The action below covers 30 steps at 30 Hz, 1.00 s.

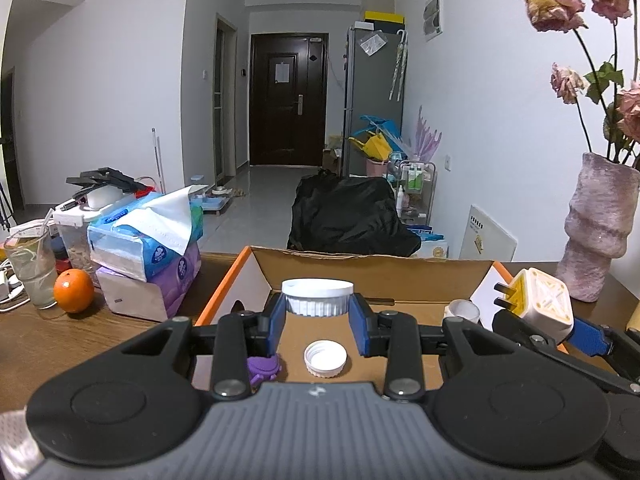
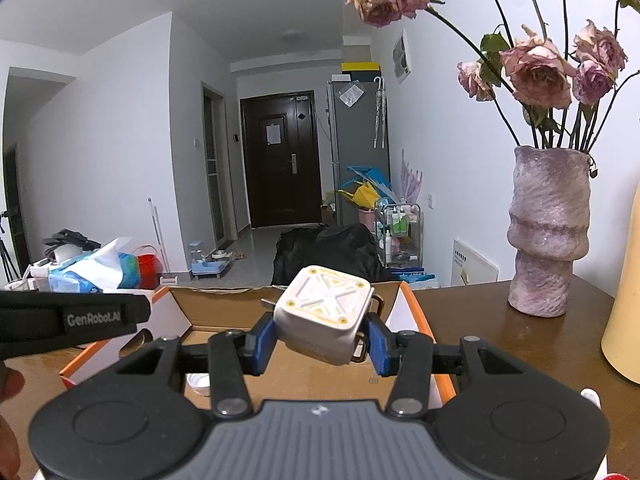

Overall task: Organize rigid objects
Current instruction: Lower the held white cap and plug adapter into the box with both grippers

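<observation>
My left gripper (image 1: 318, 312) is shut on a white ribbed jar lid (image 1: 317, 295), held over the open cardboard box (image 1: 224, 292). Inside the box lie a white bottle cap (image 1: 325, 358), a purple piece (image 1: 262, 368) and a small white ring-shaped cap (image 1: 463, 310). My right gripper (image 2: 320, 334) is shut on a white cube-shaped plug adapter (image 2: 325, 314) with yellow marks, held above the box (image 2: 176, 312). The same plug adapter (image 1: 538, 304) shows at the right of the left wrist view, with metal prongs pointing left.
A pinkish vase (image 2: 550, 232) with dried roses stands on the wooden table (image 2: 500, 332) right of the box. Tissue packs (image 1: 148, 240), an orange (image 1: 74, 290) and a glass (image 1: 30, 266) crowd the left side. A cream object (image 2: 624, 304) stands at the far right.
</observation>
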### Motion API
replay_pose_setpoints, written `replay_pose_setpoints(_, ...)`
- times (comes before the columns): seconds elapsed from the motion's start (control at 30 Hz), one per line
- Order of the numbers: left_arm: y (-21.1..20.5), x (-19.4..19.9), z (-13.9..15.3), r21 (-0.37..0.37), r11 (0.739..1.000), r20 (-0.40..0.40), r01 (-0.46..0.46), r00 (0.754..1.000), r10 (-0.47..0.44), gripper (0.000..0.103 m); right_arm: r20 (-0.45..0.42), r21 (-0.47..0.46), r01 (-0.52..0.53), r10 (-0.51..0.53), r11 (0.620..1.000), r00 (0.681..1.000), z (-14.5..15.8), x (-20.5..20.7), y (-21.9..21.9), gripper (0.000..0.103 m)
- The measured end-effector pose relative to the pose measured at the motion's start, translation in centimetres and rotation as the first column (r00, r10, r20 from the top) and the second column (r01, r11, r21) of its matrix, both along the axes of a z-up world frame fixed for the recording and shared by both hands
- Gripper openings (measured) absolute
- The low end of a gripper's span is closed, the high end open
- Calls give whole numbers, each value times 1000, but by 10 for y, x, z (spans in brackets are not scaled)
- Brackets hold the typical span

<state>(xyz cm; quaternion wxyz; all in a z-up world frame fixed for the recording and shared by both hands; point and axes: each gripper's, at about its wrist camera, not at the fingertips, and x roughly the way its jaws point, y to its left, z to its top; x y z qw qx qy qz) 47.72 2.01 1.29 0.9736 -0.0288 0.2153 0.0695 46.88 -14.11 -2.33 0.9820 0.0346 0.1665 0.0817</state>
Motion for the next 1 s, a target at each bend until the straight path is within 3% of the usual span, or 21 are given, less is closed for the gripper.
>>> replay_pose_setpoints(1.0,11,53,-20,14,1000,-82,-13,997,14,35,-95,-43,-24,20,999,995,-18,49,15,46)
